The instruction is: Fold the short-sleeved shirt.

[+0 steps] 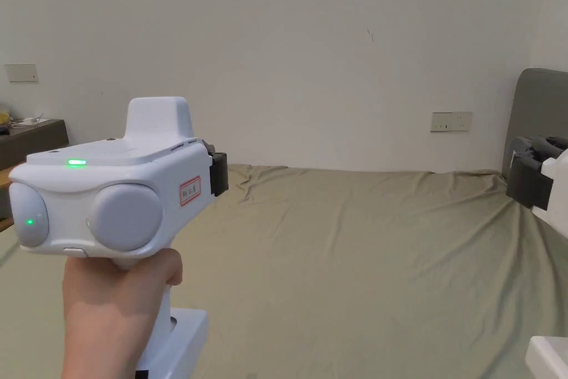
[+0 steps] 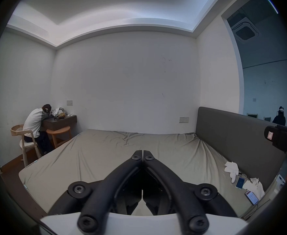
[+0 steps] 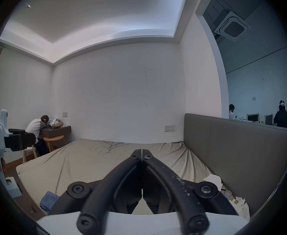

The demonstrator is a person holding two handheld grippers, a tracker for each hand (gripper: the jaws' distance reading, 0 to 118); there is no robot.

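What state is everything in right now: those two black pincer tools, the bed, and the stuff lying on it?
Left gripper: jaws shut, empty, held above the bed.
Right gripper: jaws shut, empty.
Bed sheet: wrinkled, spread over the mattress.
Blue cloth: crumpled at the bed's near edge.
Phones: lying by the headboard, screens lit.

The head view looks level across the bed [image 1: 360, 263] toward the white wall [image 1: 310, 52], with the left gripper [image 1: 219, 173] close in front. Both gripper views ride low behind their own fingers [image 2: 136, 157], facing the same wall, and share the bed, headboard [image 3: 232, 147] and corner desk [image 2: 59, 123].
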